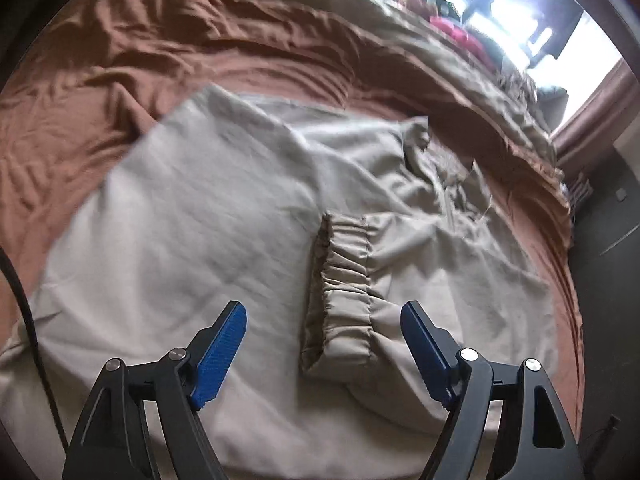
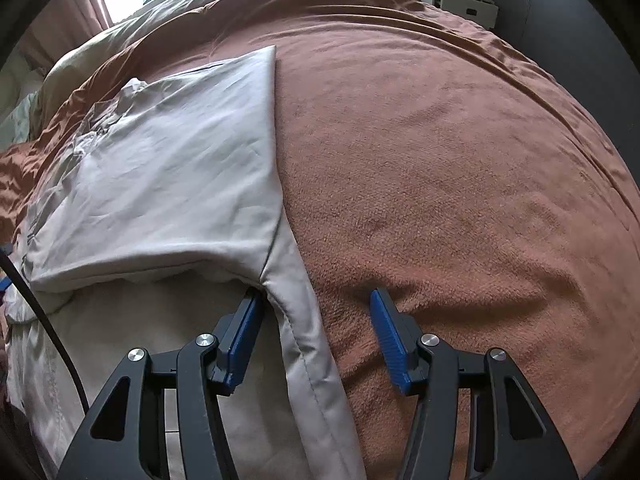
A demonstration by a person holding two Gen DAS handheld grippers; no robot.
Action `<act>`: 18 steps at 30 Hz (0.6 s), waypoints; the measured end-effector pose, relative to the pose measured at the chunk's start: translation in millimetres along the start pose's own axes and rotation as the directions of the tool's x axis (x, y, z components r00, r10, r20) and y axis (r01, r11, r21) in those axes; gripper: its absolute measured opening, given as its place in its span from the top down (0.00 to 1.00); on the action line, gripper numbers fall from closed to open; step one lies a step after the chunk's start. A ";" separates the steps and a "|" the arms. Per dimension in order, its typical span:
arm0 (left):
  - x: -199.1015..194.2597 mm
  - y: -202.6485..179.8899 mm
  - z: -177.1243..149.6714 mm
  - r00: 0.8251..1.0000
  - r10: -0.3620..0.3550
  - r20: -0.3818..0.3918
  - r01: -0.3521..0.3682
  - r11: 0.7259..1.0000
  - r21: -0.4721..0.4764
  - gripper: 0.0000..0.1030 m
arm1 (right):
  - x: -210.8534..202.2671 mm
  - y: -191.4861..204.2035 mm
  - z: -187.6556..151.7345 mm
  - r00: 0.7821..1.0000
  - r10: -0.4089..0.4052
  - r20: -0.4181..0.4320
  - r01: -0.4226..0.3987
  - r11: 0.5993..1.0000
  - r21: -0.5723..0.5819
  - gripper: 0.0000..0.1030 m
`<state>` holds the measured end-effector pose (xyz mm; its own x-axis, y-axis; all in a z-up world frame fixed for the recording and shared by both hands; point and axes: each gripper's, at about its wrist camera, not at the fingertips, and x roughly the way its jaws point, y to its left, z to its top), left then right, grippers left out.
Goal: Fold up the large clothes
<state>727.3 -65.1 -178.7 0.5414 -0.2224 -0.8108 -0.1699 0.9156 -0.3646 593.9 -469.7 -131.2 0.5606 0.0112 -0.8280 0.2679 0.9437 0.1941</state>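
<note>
Blue-padded fingers of the left gripper (image 1: 324, 354) stand wide apart, empty, over an elastic cuff (image 1: 340, 296) lying across a pale beige garment (image 1: 180, 220). The right gripper (image 2: 316, 336), equally wide, straddles the garment's seamed edge (image 2: 304, 340), one finger apparently tucked under a folded-over panel (image 2: 172, 184). The garment lies on a brown blanket (image 2: 440, 160) near the bed's front edge. Folding looks partly done; further folds likely remain. No containers are visible.

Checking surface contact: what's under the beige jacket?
The beige jacket lies on a brown blanket, visible around it. Its elastic cuff lies on top. Anything beneath the fabric is hidden.
</note>
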 end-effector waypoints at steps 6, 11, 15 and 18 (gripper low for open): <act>28.3 -17.5 -16.1 0.996 0.060 -0.060 -0.050 0.986 0.157 0.64 | 2.9 7.6 7.2 1.000 0.013 -0.007 -0.014 1.000 -0.017 0.48; 6.7 -18.9 -29.1 0.996 0.053 -0.077 -0.037 0.980 0.194 0.79 | 7.5 -3.7 11.7 0.999 0.035 -0.015 -0.035 0.999 0.041 0.48; -18.3 -18.1 -42.5 0.997 0.041 -0.066 -0.027 0.977 0.210 0.88 | 7.6 -12.6 8.3 0.999 0.051 -0.012 -0.051 0.997 0.061 0.48; -24.9 -16.8 -49.8 0.997 0.049 -0.059 -0.034 0.972 0.232 0.90 | 7.9 -17.9 4.4 0.998 0.060 -0.012 -0.059 0.996 0.072 0.48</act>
<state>675.7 -91.6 -175.3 0.4831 -0.1962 -0.8533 0.0075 0.9755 -0.2200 597.0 -488.0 -138.8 0.5658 0.0715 -0.8214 0.2903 0.9152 0.2796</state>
